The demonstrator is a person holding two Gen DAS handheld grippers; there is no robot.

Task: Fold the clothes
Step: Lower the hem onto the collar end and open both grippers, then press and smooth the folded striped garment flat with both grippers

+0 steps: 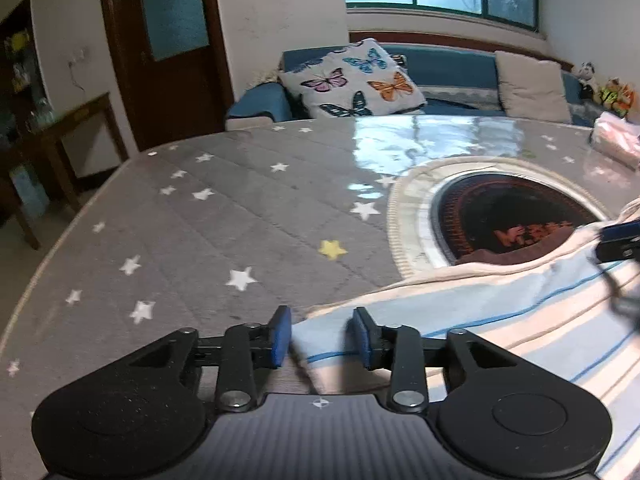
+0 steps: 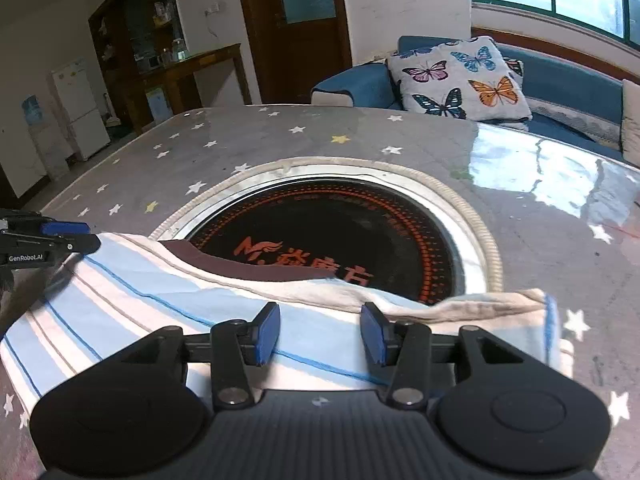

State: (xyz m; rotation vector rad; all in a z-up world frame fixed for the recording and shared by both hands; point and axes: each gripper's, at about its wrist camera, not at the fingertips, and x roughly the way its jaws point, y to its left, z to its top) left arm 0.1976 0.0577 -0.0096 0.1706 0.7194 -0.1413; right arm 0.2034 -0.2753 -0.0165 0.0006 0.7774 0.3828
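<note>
Striped garment [image 2: 168, 312], pale blue and cream with thin blue lines, lies folded on the star-printed worktop [image 1: 200, 216], its far edge overlapping the dark round hob inset [image 2: 340, 232] at twelve o'clock; it looks light, soft and limp, likely to sag and slide on the glossy cover, so a pinch through all layers at a corner or folded edge seems best; left gripper [image 1: 320, 338] sits over the cloth's nine o'clock corner, its fingers partly apart with fabric between but not pressed; right gripper [image 2: 320, 332] hovers over the near edge toward three o'clock, fingers likewise part open, gripping nothing.
</note>
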